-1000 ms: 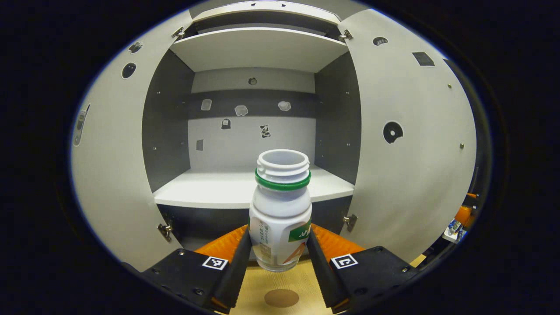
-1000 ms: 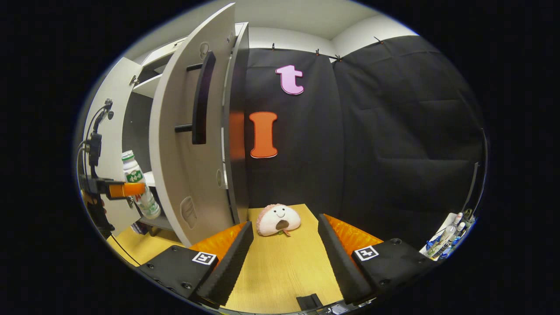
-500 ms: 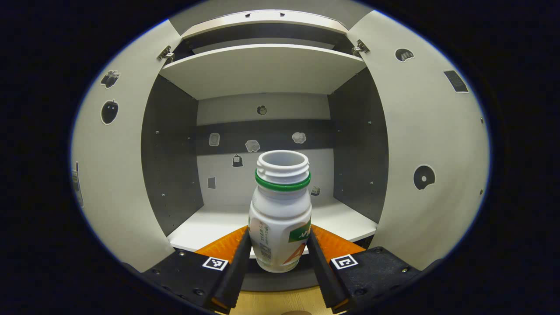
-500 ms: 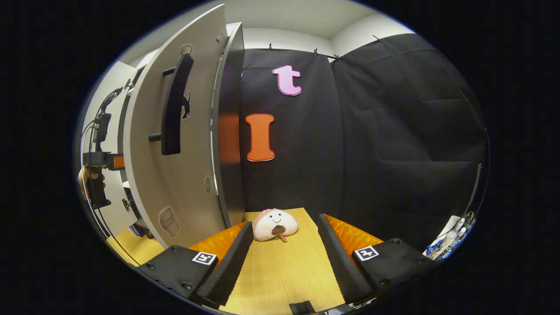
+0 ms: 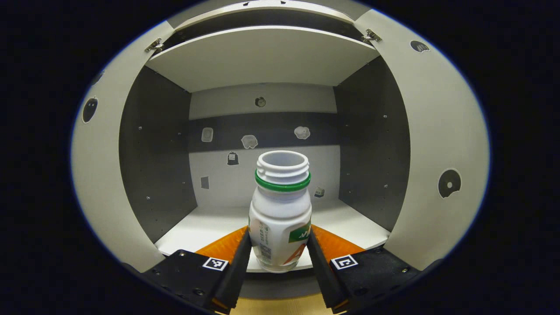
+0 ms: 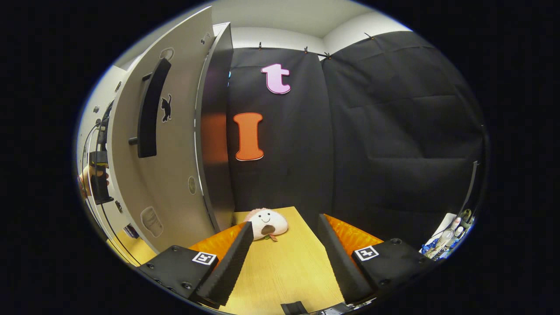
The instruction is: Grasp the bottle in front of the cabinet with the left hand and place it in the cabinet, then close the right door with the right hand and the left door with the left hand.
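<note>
Bottle reaches the mouth of the open cabinet

The left gripper [image 5: 279, 256], clamped on the uncapped white bottle [image 5: 280, 217], has advanced since a second ago: the bottle now hangs upright above the cabinet's lower shelf [image 5: 205, 225]. The right gripper [image 6: 283, 258], fingers apart, has drifted nearer the right door [image 6: 168, 144], above the wooden table [image 6: 284, 275].

Left tool [image 5: 279, 258] is clamped level; right tool [image 6: 283, 262] hangs level, fingers spread.
</note>
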The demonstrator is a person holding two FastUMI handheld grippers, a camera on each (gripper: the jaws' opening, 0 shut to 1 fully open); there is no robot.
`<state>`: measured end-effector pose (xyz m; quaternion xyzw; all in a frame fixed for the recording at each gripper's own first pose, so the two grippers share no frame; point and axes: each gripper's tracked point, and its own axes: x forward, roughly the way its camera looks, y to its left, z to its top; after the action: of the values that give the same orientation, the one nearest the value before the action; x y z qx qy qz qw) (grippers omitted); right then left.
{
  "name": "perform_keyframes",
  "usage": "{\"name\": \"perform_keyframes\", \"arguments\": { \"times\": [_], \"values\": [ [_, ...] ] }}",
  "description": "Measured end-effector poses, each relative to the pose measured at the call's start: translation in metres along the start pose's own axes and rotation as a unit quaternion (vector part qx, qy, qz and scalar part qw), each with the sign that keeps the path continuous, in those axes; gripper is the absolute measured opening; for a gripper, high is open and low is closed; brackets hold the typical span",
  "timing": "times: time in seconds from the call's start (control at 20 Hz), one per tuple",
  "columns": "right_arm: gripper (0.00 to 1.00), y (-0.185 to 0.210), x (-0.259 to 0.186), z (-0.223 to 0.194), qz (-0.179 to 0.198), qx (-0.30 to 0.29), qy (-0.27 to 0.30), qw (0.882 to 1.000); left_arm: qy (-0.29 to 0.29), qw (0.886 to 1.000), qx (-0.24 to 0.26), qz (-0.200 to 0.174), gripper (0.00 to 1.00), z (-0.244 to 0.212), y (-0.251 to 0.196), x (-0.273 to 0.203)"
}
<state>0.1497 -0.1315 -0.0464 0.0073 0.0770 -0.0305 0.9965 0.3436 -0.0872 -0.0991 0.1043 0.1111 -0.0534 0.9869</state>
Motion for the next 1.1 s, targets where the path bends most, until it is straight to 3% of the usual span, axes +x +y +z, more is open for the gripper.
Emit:
{"name": "perform_keyframes", "arguments": {
  "times": [0.7, 0.95, 1.1],
  "values": [
    [0.98, 0.005, -0.006, -0.007, 0.0, 0.001, 0.006, 1.0, 0.013, 1.0, 0.005, 0.02, 0.75, -0.003, 0.004, 0.02],
    [0.98, 0.01, -0.011, -0.008, 0.001, 0.0, 0.007, 1.0, 0.007, 1.0, -0.001, 0.017, 0.88, 0.002, 0.004, 0.009],
    [0.98, 0.015, -0.016, -0.007, 0.002, 0.0, 0.004, 1.0, 0.004, 1.0, -0.002, 0.013, 0.9, 0.005, 0.003, -0.003]
  ]
}}
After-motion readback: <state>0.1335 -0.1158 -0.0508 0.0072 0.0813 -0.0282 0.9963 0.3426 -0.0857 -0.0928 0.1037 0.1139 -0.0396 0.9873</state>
